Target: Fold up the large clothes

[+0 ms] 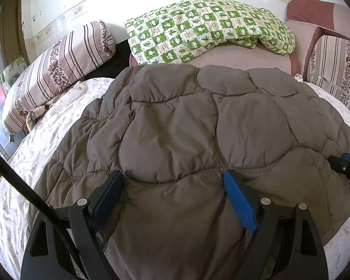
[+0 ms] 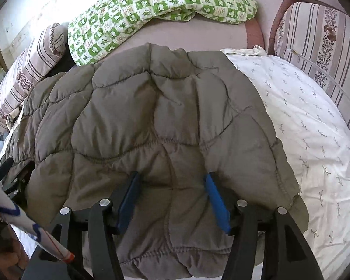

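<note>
A large brown quilted jacket (image 1: 186, 128) lies spread on a white floral bed sheet (image 1: 46, 140). My left gripper (image 1: 175, 182) is open, its blue pads resting on the jacket's near part, fabric between the jaws. My right gripper (image 2: 172, 182) is also open over the jacket (image 2: 151, 116), its pads pressing on the near hem area. The right gripper's tip shows at the right edge of the left wrist view (image 1: 347, 168). The left gripper's black frame shows at the left edge of the right wrist view (image 2: 11, 177).
A green checkered quilt (image 1: 210, 28) lies behind the jacket on a pink sofa seat (image 1: 245, 56). Striped floral cushions sit at left (image 1: 58, 70) and right (image 1: 333, 70). The white sheet (image 2: 315, 128) extends to the right of the jacket.
</note>
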A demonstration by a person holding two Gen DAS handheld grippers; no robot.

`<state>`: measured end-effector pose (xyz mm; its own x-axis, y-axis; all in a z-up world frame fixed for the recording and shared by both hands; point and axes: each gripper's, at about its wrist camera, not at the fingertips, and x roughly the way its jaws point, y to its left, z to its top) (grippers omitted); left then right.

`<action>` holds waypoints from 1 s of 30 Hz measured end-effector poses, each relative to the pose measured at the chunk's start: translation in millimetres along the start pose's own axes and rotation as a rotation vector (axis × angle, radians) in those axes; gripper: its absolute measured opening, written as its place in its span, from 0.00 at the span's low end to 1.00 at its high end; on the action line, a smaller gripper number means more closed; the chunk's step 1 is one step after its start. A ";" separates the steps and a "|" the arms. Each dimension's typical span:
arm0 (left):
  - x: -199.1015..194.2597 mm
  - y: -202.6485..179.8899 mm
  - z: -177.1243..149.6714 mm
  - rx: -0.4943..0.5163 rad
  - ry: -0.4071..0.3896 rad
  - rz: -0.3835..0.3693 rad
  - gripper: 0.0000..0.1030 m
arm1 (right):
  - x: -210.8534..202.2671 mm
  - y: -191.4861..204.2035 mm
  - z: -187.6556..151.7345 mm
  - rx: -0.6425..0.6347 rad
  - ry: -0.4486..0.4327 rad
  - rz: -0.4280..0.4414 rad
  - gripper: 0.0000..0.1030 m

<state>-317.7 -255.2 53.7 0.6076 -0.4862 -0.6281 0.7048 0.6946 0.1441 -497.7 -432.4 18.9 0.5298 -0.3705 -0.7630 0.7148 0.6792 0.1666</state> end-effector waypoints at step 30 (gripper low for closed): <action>-9.5 45.2 48.0 -0.152 -0.024 -0.055 0.85 | -58.7 15.9 24.5 -0.025 -0.183 0.056 0.65</action>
<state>-274.1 -244.6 102.9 0.5798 -0.5370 -0.6127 0.6745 0.7382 -0.0087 -506.3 -415.4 81.7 0.6445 -0.4390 -0.6260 0.6712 0.7169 0.1883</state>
